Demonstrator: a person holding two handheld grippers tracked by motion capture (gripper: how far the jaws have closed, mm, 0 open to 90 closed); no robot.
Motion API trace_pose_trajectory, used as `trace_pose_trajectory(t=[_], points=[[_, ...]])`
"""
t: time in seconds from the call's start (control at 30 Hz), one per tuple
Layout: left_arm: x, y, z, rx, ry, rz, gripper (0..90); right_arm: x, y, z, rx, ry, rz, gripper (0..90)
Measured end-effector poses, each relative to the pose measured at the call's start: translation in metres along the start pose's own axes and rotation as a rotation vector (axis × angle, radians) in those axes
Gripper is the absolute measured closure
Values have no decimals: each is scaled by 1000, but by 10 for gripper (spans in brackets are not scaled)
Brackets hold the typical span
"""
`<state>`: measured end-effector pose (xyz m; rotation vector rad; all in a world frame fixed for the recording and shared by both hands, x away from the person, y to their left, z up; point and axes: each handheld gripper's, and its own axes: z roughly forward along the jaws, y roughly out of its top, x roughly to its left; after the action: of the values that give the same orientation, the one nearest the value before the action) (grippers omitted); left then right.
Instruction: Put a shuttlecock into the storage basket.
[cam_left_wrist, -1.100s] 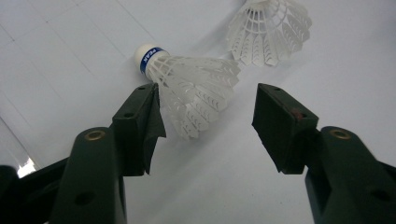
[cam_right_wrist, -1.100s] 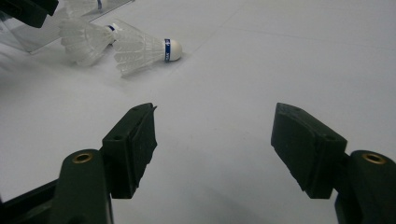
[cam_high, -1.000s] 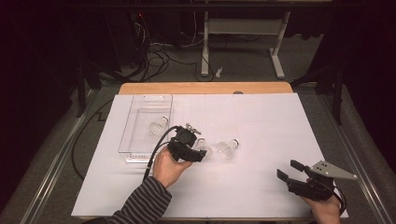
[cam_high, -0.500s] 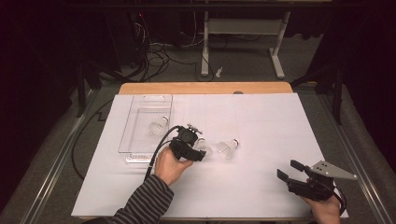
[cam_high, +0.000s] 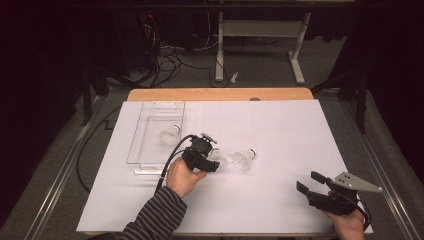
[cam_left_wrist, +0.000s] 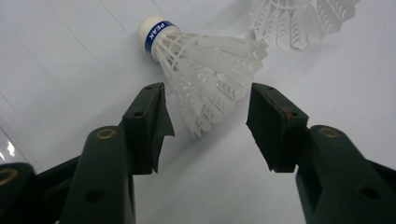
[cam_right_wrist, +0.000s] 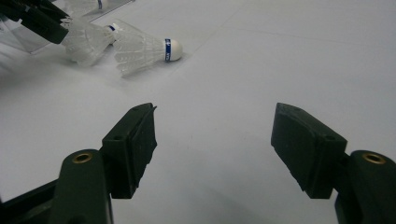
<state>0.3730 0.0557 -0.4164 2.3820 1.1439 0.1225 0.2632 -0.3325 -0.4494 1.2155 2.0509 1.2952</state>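
White sheet (cam_high: 270, 200) covers the counter (cam_high: 220, 94); dark room, cables (cam_high: 165, 55) behind. Left gripper (cam_left_wrist: 208, 119) fingers, just closing, straddle a shuttlecock (cam_left_wrist: 201, 70) unclamped; right gripper (cam_right_wrist: 212, 140) released.

Around the right tongs (cam_high: 311, 184) the white worktop (cam_high: 280, 125) lies bare toward twelve o'clock. Toward ten, two shuttlecocks (cam_high: 243, 159) lie close together beside the left tongs (cam_high: 214, 161), and the clear tray (cam_high: 156, 135) walls off the worktop beyond them.
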Motion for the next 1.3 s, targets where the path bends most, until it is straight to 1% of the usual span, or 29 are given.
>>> trace_pose_trajectory(t=[0.23, 0.5, 0.7, 1.3], points=[[1, 1, 5, 5, 1, -11, 540, 0, 0, 0, 0, 0, 0, 313], [2, 1, 5, -1, -5, -16, 597, 0, 0, 0, -1, 0, -1, 313], [3, 1, 6, -6, -2, -19, 632, 0, 0, 0, -2, 0, 1, 313], [2, 1, 7, -10, -2, -10, 698, 0, 0, 0, -2, -1, 1, 313]])
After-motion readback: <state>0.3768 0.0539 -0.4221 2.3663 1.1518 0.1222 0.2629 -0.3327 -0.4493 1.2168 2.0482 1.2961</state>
